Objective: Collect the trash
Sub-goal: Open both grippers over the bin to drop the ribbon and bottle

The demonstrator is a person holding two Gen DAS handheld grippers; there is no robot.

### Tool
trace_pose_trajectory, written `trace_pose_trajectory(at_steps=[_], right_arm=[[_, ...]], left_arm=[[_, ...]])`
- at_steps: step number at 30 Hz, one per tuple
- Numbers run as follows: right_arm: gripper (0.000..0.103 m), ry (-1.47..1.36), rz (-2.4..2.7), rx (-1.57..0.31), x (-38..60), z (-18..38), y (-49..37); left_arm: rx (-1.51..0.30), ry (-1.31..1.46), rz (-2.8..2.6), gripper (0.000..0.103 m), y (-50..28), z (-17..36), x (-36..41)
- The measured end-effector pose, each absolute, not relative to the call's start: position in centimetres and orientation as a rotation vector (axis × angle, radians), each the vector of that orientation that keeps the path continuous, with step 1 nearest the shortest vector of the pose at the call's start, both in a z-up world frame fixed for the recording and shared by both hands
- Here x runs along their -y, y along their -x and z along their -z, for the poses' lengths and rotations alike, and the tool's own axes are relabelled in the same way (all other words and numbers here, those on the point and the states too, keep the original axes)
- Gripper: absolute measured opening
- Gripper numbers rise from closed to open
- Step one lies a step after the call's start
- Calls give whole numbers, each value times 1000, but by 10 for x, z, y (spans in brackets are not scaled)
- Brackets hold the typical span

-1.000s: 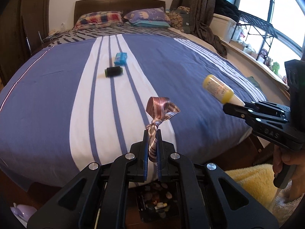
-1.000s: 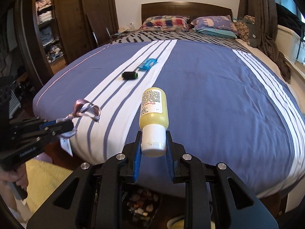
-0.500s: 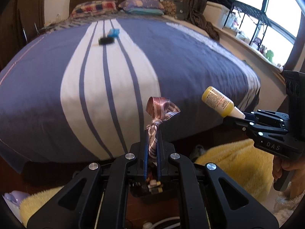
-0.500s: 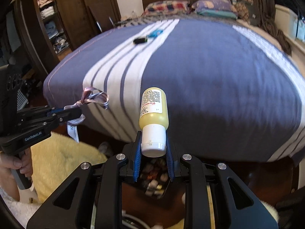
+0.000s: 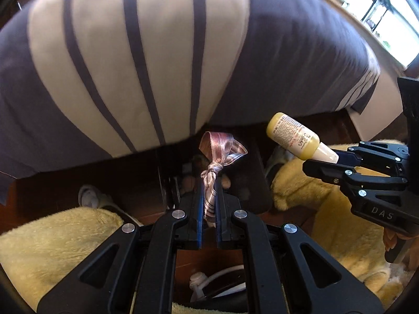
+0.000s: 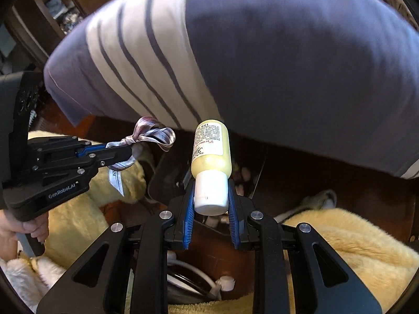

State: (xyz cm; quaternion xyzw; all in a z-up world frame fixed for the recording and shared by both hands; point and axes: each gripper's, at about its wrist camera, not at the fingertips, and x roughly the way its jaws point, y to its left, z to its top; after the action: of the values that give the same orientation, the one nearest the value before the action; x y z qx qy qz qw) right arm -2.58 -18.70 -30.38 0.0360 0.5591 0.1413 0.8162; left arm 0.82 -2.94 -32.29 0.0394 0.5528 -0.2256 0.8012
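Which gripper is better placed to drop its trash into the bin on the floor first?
Probably the left gripper: its ribbon hangs directly over the dark bin, while the right gripper holds the yellow bottle off to the side.

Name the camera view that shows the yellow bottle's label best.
Right wrist view: the yellow bottle faces the lens, label up, cap clamped in the right gripper. The left wrist view shows it smaller, sideways, at the frame's right.

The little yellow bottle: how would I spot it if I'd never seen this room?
Find the striped blue bedspread, then look below its edge. The right gripper pinches the yellow bottle by its white cap; the left gripper beside it holds only a pink ribbon.
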Motion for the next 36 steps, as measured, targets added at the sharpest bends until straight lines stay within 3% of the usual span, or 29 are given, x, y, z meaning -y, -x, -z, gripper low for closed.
trace_pose_trajectory(at_steps=[9, 15, 22, 26, 30, 33, 36], right_arm=[[24, -136, -268, -1340, 191, 360, -7], [24, -97, -251, -1357, 181, 371, -16], [26, -135, -210, -1343, 189, 371, -24], [57, -159, -173, -1286, 198, 357, -25], [83, -194, -133, -1186, 211, 330, -24], [92, -168, -65, -1065, 220, 300, -21], [93, -183, -51, -961, 230, 269, -19]], left_arm=[[-1340, -126, 486, 6, -26, 384, 46], [-1376, -99, 489, 8, -29, 398, 48], [-1363, -99, 448, 31, -33, 397, 38], [-1304, -114, 403, 65, -32, 379, 33], [-1227, -113, 377, 84, -30, 351, 27], [-1142, -124, 355, 93, -28, 322, 23], [-1062, -110, 349, 95, -27, 289, 17]])
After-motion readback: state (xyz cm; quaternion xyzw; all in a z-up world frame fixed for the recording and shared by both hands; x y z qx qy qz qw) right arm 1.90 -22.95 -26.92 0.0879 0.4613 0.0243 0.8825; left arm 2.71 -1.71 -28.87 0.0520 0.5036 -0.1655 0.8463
